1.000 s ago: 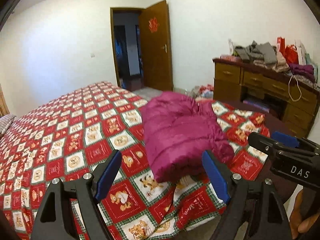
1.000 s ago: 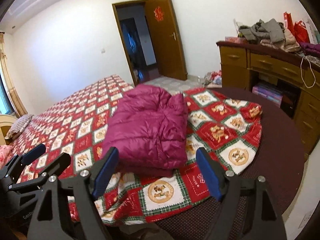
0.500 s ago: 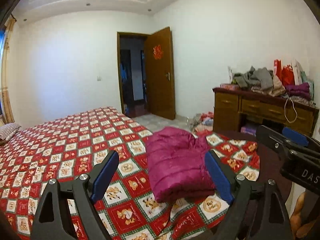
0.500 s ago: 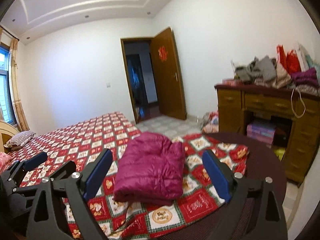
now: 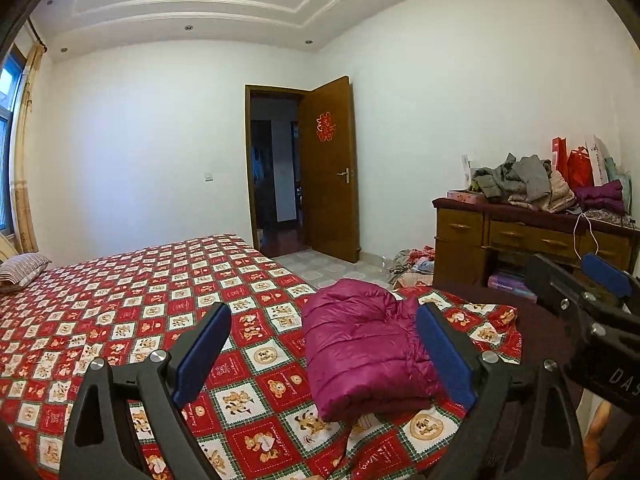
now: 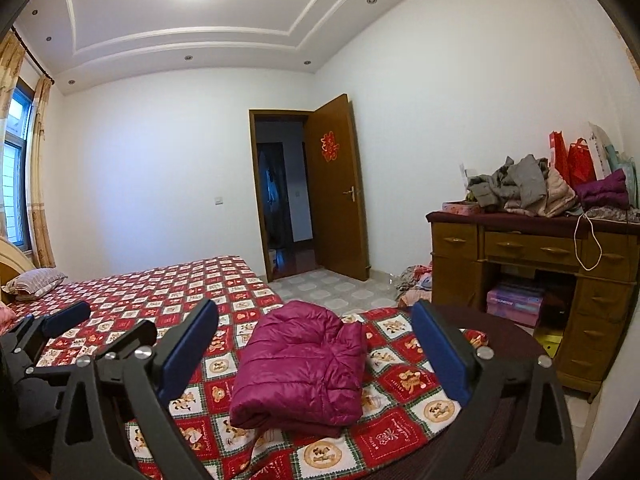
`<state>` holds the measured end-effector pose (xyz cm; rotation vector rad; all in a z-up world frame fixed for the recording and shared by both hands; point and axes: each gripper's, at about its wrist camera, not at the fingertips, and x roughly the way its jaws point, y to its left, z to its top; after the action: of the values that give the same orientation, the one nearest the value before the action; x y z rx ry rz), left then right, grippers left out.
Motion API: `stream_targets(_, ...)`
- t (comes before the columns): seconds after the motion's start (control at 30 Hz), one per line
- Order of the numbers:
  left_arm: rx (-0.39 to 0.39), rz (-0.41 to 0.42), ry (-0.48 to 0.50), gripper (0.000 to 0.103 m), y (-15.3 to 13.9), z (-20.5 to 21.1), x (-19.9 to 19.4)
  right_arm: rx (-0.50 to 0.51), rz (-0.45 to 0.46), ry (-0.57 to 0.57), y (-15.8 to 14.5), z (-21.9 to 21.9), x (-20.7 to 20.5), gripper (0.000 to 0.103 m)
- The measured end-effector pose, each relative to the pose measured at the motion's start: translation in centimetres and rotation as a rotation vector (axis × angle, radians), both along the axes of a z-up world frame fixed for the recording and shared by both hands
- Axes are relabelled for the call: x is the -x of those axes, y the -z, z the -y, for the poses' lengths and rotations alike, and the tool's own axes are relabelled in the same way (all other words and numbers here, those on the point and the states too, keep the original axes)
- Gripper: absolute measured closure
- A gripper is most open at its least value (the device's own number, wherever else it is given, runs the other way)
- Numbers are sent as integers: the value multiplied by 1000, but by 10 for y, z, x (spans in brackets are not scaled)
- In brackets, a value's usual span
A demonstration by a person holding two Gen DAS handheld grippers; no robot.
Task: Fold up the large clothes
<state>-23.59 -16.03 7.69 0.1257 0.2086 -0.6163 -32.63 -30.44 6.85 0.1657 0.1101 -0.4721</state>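
I am holding both tools level above the near end of the bed (image 5: 120,300), where the magenta padded jacket (image 5: 360,344) is lying folded on the red bear-print cover — a compact bundle, free of either tool. The left gripper (image 5: 324,354) is spreading its jaws wider, nothing between the blue pads; the right gripper (image 6: 316,354) is doing the same, also empty. I am judging the fold done, yet the puffy filling could spring the top layer open if left unpressed, and the bundle is sitting near the cover's right edge, where a careless nudge could push it toward the floor. Readable writing is scarce: the letters "DAS" are showing on the right tool's body at the left camera's far right, and a red paper character is hanging on the open door (image 5: 332,168).
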Motion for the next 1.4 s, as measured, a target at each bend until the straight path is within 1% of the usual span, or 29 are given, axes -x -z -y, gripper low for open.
stream_targets(0.57,-6,10,-10,8,0,-1,2,-5,-5,2,2,0,3,4)
stream_targets(0.7,-16,12,-25,8,2,1,1,-10,-4,5,2,0,3,4)
stream_targets(1.4,-16,4,-35,8,5,-2,-3,-15,-11,9,6,-3,6,4)
